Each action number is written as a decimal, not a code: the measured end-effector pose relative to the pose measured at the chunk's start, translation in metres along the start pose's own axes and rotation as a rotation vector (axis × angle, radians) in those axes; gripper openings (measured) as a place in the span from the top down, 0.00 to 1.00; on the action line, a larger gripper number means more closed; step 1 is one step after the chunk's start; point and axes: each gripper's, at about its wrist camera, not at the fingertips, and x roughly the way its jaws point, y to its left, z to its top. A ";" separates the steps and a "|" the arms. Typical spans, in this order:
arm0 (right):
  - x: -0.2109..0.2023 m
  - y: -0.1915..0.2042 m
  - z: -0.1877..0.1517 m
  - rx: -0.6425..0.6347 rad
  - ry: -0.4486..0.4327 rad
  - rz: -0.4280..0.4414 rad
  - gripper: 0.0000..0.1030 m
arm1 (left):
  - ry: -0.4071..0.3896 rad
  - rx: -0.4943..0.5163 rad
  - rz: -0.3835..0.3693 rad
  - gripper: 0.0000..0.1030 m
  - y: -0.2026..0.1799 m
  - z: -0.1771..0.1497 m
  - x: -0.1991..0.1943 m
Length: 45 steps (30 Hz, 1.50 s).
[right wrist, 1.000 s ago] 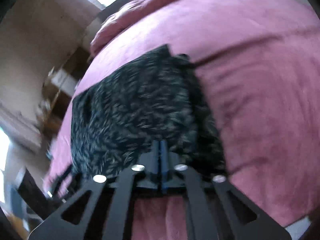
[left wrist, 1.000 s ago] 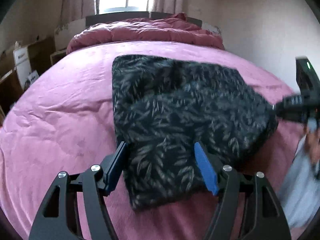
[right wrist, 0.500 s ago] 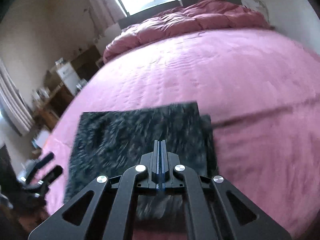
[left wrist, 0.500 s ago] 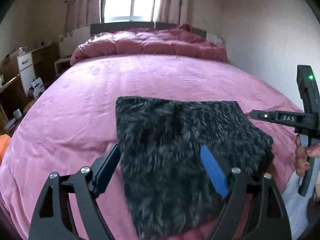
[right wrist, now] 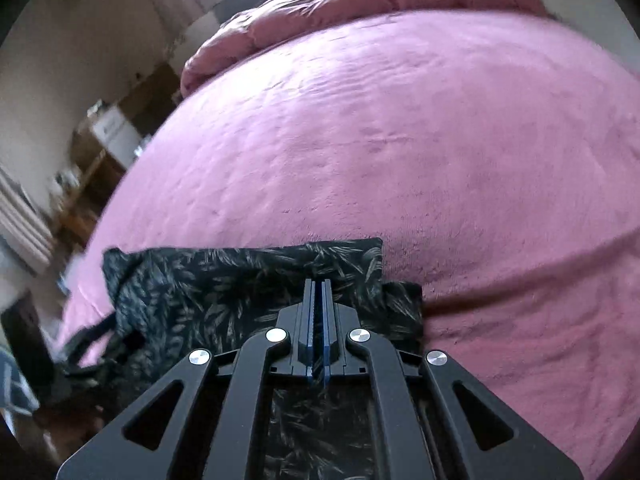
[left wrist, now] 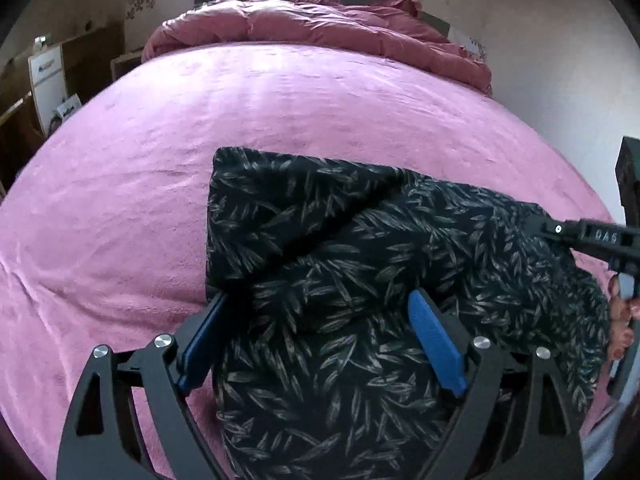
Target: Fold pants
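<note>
Black pants with a pale leaf print (left wrist: 320, 236) lie folded in a thick bundle on the pink bed cover (left wrist: 140, 184). My left gripper (left wrist: 318, 300) straddles the bundle's near part. Its jaws are opening, and the blue pads (left wrist: 436, 344) stand clear of the cloth on both sides. My right gripper (right wrist: 316, 286) is shut, its fingers resting over the near right part of the pants (right wrist: 208, 280); no cloth shows pinched between them. In the left wrist view the right gripper (left wrist: 546, 226) reaches the bundle's right edge, held by a hand (left wrist: 620, 320).
A bunched dark pink duvet (left wrist: 320, 24) lies at the head of the bed under a window. Boxes and low furniture (left wrist: 48, 72) line the left side of the bed. A wall runs close on the right. Open bed cover (right wrist: 400, 140) stretches beyond the pants.
My left jaws have spread wider. Both grippers have drawn back toward the near edge of the bed, so the pants' far edge now sits close to the right fingertips.
</note>
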 end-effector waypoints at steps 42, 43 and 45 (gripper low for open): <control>-0.045 -0.058 -0.060 0.243 0.053 0.102 0.27 | 0.041 -0.167 -0.182 0.02 0.041 -0.076 -0.051; -0.045 -0.059 -0.061 0.249 0.055 0.112 0.27 | 0.045 -0.172 -0.201 0.02 0.042 -0.078 -0.053; -0.046 -0.060 -0.064 0.251 0.065 0.133 0.27 | 0.048 -0.181 -0.227 0.02 0.043 -0.082 -0.054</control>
